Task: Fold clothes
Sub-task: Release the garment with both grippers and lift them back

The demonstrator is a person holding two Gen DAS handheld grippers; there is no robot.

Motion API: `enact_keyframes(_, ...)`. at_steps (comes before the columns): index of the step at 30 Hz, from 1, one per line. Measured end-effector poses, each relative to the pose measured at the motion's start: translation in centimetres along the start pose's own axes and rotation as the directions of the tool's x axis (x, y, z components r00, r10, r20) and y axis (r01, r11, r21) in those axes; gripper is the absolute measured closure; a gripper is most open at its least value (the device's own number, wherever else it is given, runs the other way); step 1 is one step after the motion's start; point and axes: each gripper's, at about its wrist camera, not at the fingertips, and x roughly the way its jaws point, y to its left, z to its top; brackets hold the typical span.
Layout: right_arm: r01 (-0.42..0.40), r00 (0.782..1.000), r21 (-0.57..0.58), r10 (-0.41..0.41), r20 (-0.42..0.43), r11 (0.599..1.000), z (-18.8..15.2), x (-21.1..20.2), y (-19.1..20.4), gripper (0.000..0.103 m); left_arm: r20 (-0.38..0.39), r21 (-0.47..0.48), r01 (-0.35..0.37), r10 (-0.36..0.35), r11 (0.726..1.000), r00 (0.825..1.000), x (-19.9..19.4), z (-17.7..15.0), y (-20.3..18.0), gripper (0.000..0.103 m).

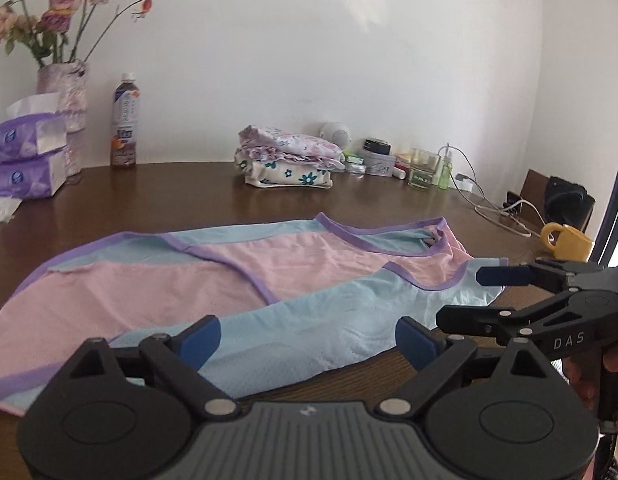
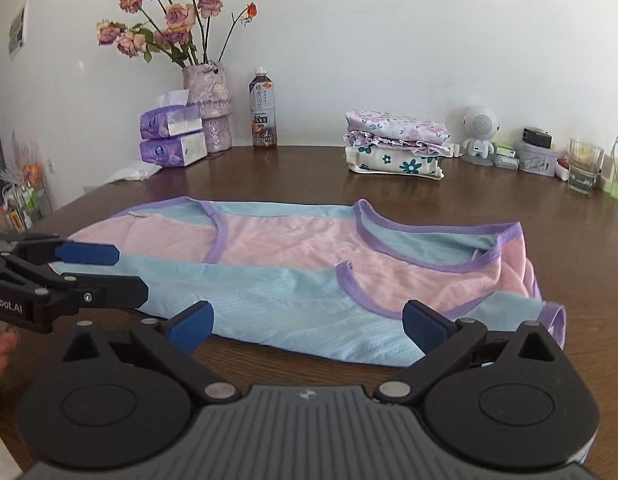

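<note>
The dark brown wooden bench (image 2: 509, 208) carries the pink-and-blue mesh garment with purple trim (image 2: 293, 256) mid-frame; left claw (image 1: 307, 336) and right claw (image 2: 307, 328) both gape wide, empty; pinch the near blue edge evenly, I'd judge.

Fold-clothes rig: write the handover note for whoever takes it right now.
Left gripper: open, empty, at the garment's near edge.
Right gripper: open, empty, also at the near edge.
Pink-and-blue garment: on the brown table, near blue side already folded over the pink.
Folded stack: at the back by the wall.
Left: finish folding the garment; it probably joins the stack.
</note>
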Motion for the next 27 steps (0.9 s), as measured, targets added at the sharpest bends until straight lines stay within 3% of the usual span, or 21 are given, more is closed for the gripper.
enact_keyframes(3, -0.002, 1.000, 0.028, 0.002, 0.015, 1.000, -0.7, -0.5, 0.4, 0.000, 0.025, -0.063, -0.018, 0.019, 0.998, 1.000, -1.1, -0.7, 0.7, 0.004)
enact_keyframes(16, -0.026, 0.997, 0.064, 0.022, 0.074, 0.998, -2.3, -1.0, 1.5, 0.000, 0.066, -0.120, -0.030, 0.038, 0.992, 0.997, -2.6, -3.1, 0.9, 0.000)
enact_keyframes(27, 0.031, 0.991, 0.056, -0.038, 0.127, 0.998, -2.8, -1.8, 2.1, 0.000, 0.048, -0.138, -0.074, 0.082, 0.988, 0.995, -2.5, -3.5, 0.8, 0.000)
